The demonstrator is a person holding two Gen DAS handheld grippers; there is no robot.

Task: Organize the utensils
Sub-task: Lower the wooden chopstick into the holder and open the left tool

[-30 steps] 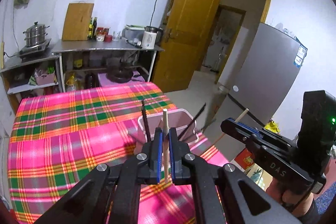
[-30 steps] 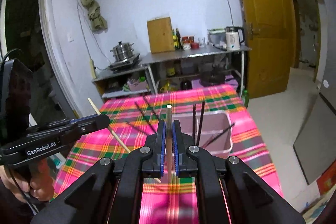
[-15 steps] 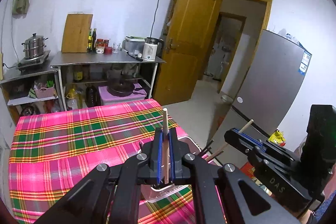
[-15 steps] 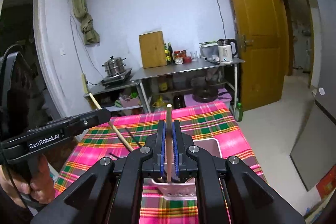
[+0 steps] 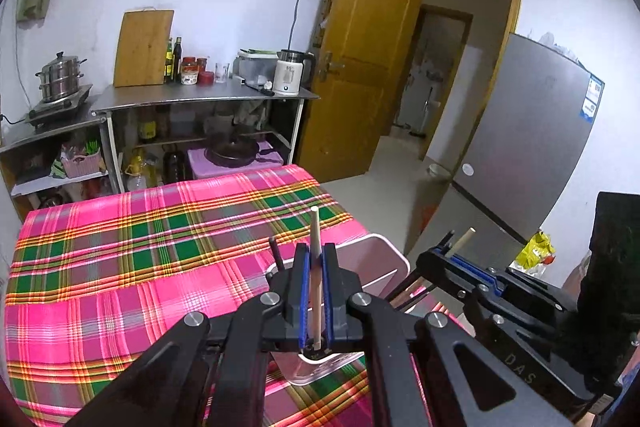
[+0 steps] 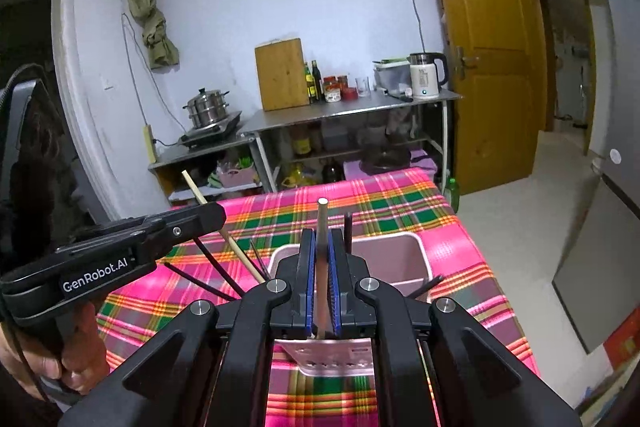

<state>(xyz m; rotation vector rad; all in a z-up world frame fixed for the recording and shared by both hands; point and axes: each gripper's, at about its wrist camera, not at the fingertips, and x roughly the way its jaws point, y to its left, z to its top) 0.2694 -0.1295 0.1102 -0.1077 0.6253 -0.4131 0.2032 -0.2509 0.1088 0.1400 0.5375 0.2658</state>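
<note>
1. Each hand held one pale wooden chopstick: left chopstick (image 5: 316, 267) clamped in my left gripper (image 5: 315, 291), right chopstick (image 6: 321, 267) clamped in my right gripper (image 6: 321, 283). Both sets of fingers were closed tight on the sticks.
2. Long axis of each stick ran crosswise to the fingers, tip up, lower end poking out below the pads.
3. Pink utensil holder (image 6: 404, 259) sat on the bench (image 5: 120, 267), directly ahead of and below both grippers; the lower stick ends looked to be above its near rim. I couldn't tell if either had entered.
4. Dark chopsticks (image 6: 348, 231) already stood in the holder; a few more stuck out at its left side.
5. Neither hand was clearly nearer; both were converging on the same opening, so my guess was that the sticks risked clashing on the drop.
6. Next move, as I judged it: lower, then open.
</note>
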